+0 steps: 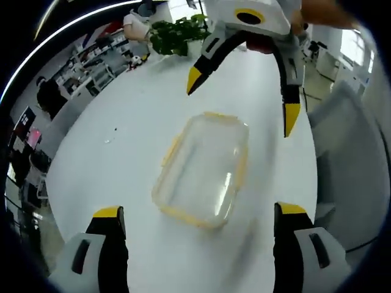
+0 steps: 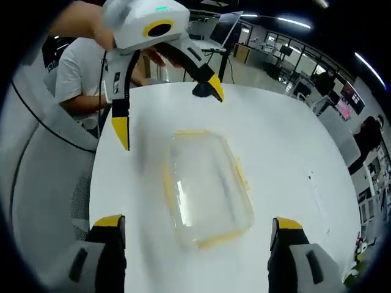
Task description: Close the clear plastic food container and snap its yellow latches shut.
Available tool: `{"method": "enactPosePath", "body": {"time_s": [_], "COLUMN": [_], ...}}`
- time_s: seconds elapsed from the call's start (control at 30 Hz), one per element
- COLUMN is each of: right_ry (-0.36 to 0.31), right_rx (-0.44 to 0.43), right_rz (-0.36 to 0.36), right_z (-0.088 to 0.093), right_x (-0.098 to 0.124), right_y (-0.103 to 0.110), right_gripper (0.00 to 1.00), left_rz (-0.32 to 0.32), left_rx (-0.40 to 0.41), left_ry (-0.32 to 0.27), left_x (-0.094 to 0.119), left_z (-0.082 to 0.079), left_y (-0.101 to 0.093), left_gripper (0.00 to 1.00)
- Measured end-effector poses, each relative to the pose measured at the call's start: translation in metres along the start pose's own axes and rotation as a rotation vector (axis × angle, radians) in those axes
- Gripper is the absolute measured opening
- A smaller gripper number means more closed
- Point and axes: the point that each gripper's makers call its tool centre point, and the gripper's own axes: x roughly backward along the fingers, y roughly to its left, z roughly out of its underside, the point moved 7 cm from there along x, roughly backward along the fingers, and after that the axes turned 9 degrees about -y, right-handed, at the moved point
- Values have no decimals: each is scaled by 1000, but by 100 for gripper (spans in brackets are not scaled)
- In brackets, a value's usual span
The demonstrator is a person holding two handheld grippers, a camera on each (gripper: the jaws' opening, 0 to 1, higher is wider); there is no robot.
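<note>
Clear container (image 1: 203, 171) lies lengthwise between both wide-open, empty tools, left (image 1: 198, 215) and right (image 2: 198, 221).

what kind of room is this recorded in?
Likely an open-plan office or lab: a large white table holding the clear container, shelving along one side, and ceiling strip lights over desks behind.

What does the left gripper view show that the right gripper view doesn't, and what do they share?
Left gripper view: a green potted plant at the far table edge, with shelving beyond it.

Right gripper view: a person in a white shirt beside the table, and a grey chair back.

Both: the clear plastic food container with yellow latches on the white table, and the two grippers, left and right, open and apart from it.
</note>
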Motion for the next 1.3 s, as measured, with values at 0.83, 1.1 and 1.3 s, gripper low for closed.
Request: {"method": "enactPosePath", "body": {"time_s": [0.83,1.1,1.3], "right_ry": [-171,-209,-235], "right_rx": [-168,-211,-223], "right_rz": [175,201,234], "right_z": [22,33,39], "right_x": [39,53,67], "right_y": [49,66,75], "right_gripper": [99,99,99], "left_rz": [-137,-179,-221], "left_rx": [138,174,190], "left_ry": [-124,-153,-166], "left_x": [49,56,68], "left_z": [17,31,36], "left_y": [-47,-60,-68], "left_gripper": [99,99,98]}}
